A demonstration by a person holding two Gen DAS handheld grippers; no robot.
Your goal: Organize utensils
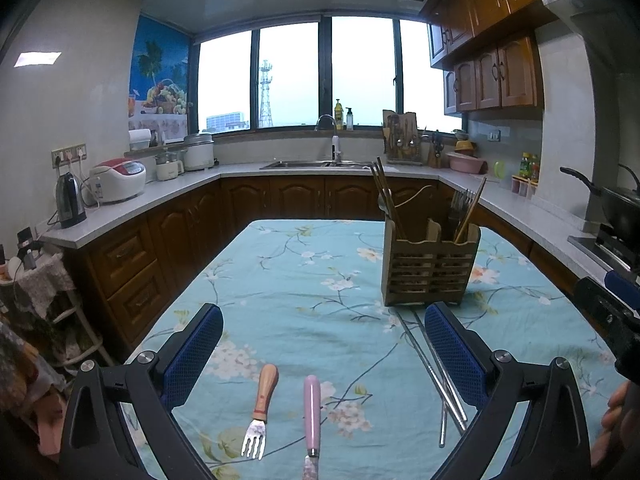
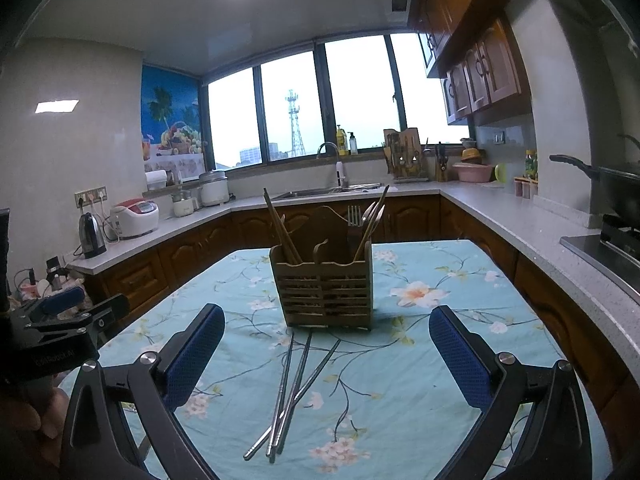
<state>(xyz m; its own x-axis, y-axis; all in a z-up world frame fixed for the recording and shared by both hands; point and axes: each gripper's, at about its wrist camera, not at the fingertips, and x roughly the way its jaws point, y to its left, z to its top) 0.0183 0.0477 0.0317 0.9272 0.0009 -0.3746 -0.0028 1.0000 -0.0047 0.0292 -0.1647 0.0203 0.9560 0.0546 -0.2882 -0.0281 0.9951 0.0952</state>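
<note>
A wooden utensil holder (image 1: 430, 270) stands on the table and holds wooden chopsticks, forks and a spoon; it also shows in the right wrist view (image 2: 325, 294). A fork with a wooden handle (image 1: 260, 412) and a pink-handled knife (image 1: 311, 420) lie between the fingers of my open, empty left gripper (image 1: 324, 320). Several metal chopsticks (image 2: 294, 392) lie in front of the holder, between the fingers of my open, empty right gripper (image 2: 326, 320). They also show in the left wrist view (image 1: 436, 376), by the right finger.
The table has a light blue floral cloth (image 1: 304, 280). Kitchen counters (image 1: 132, 200) with wooden cabinets ring it on three sides. A kettle (image 1: 70, 200) and rice cooker (image 1: 118, 180) stand left, a wok (image 1: 616, 204) right. The right gripper's body (image 1: 608, 320) shows at right.
</note>
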